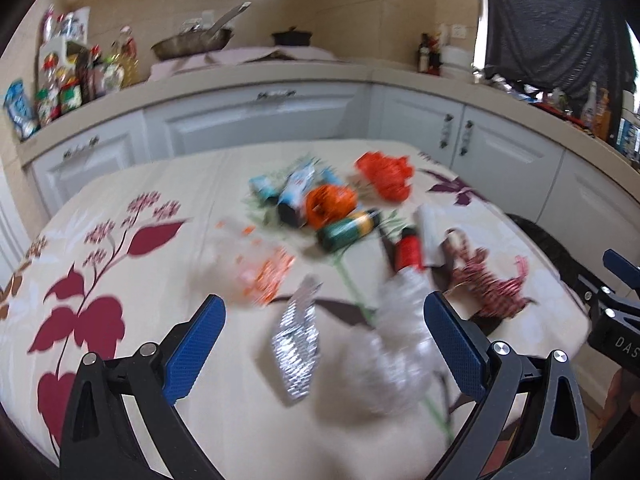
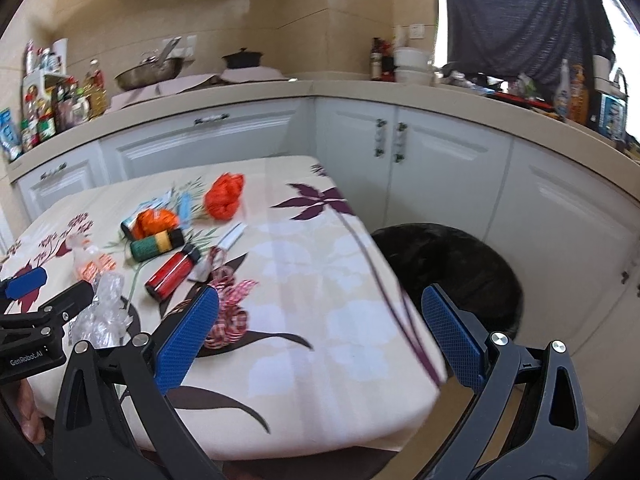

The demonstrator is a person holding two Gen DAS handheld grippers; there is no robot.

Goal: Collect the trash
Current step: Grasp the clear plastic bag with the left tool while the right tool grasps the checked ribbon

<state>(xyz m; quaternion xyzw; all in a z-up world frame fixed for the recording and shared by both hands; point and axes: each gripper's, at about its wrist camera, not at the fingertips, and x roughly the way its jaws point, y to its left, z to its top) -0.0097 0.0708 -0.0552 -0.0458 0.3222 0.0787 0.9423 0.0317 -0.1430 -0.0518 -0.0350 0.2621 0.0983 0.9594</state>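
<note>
Both tongs stand wide open and hold nothing; the left gripper (image 1: 324, 322) hangs low over the near part of the flowered tablecloth (image 1: 120, 208), and the right gripper (image 2: 320, 312) hangs off to the right, over the cloth's near right corner with the dark trash bin (image 2: 452, 276) just beyond the table edge; the trash lies scattered ahead of the left tongs; nearest is a strip of silver foil wrapper (image 1: 298, 344), lying between the blue pads with its long axis running roughly away from the camera, along the fingers and tilted a little to the right; just beside it on the right sits a crumpled clear plastic wrap (image 1: 396, 340), nearly touching the right-hand pad; farther off are a red cylinder (image 1: 408, 250), a green and yellow roll (image 1: 348, 228), orange crumpled pieces (image 1: 384, 176), a red and white patterned scrap (image 1: 488, 284) and a clear wrapper with orange print (image 1: 256, 272); the left view is blurred, so finer detail cannot be told; the left gripper is plainly the nearer one to the foil and the clear wrap, so a short drop straight down would likely put the pads on either side of the foil's narrow width; the right gripper is nearer the bin and the patterned scrap
</note>
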